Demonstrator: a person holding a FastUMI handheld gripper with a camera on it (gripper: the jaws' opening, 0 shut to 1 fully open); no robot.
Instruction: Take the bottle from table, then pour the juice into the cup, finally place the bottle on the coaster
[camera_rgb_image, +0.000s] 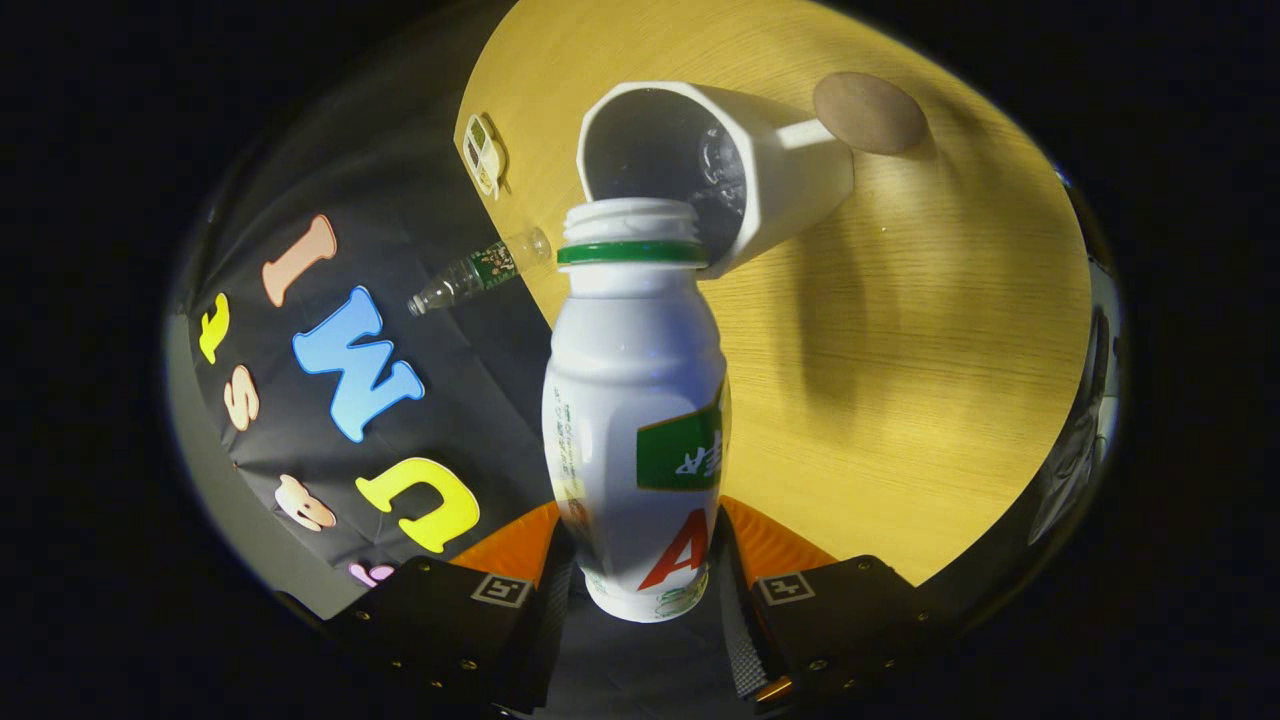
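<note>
Bottle (636, 400) sits right between your gripper's (640, 585) two fingers, which are closed in on its lower body from both sides, so you have it clamped near its base. It is white with a green band below an uncapped threaded neck, and a green and red label faces you. It runs straight ahead from the fingers, its open mouth pointing away from you.

Just beyond that mouth is the cup (715, 170), white with a dark inside, its opening turned toward you. The bottle's neck overlaps the cup's near rim; you cannot tell whether they touch. The cup's handle sticks out on the far side, toward the coaster (870, 112), a round brown disc lying flat on the wooden table (900, 380) just past the cup.

Off to the left of the cup, a small clear bottle (480, 270) lies across the table's edge, and a small cream toy car (485, 152) sits near it.
</note>
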